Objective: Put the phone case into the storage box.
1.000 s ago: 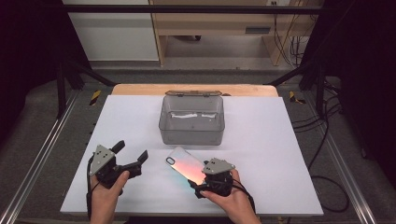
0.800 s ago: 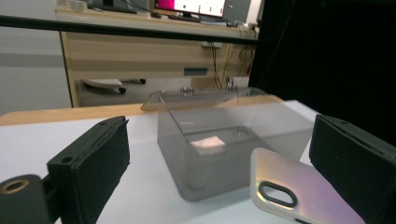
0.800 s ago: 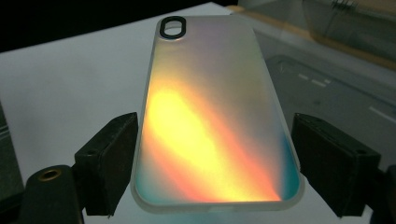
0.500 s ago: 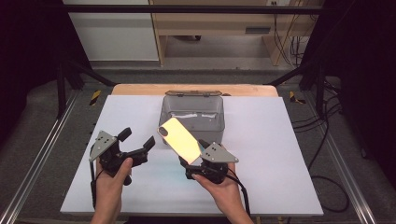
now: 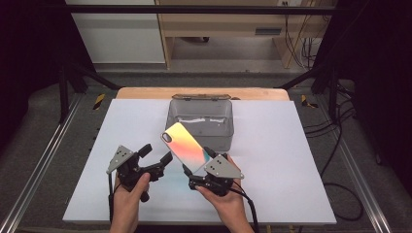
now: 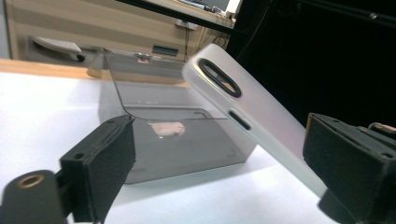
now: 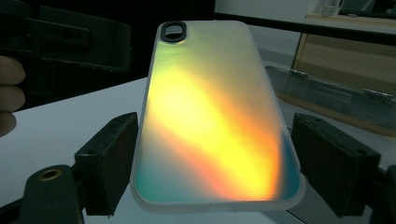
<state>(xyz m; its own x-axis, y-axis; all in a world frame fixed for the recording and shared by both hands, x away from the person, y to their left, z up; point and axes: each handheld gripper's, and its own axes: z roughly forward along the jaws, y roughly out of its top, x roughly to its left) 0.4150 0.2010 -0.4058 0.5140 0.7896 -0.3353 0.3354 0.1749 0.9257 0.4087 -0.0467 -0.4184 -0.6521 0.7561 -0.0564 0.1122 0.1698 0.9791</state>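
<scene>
My right hand-held gripper (image 5: 199, 167) has the phone case (image 5: 185, 147) between its two black jaws at the case's lower end. In the right gripper view the case (image 7: 215, 116) stands between the pads; the left pad (image 7: 114, 161) sits against the case's edge, while I see a slight gap at the right pad (image 7: 329, 161), so I cannot tell whether the pinch is firm on both sides. The case is off the surface (image 5: 291, 160), tilted, with its camera cutout at the top, pointing up and away from me toward the box. Its back shows an iridescent orange-yellow sheen with teal at the lower corners and a frosted white rim.

My left hand-held gripper (image 5: 155, 153) is held just left of the case, jaws wide apart with nothing pressed between the pads. The jaws have just been closing a little. In the left gripper view the case's frosted side (image 6: 252, 121) slants down from the upper middle toward the right jaw and passes close to that pad (image 6: 348, 163); I cannot tell if it touches. The left pad (image 6: 100, 165) is well clear.

Behind the case, a clear grey plastic box (image 5: 200, 121) rests on the white surface, its hinged lid (image 5: 199, 97) open toward the far edge. Something pale lies inside (image 6: 166, 128); too unclear to identify.
</scene>
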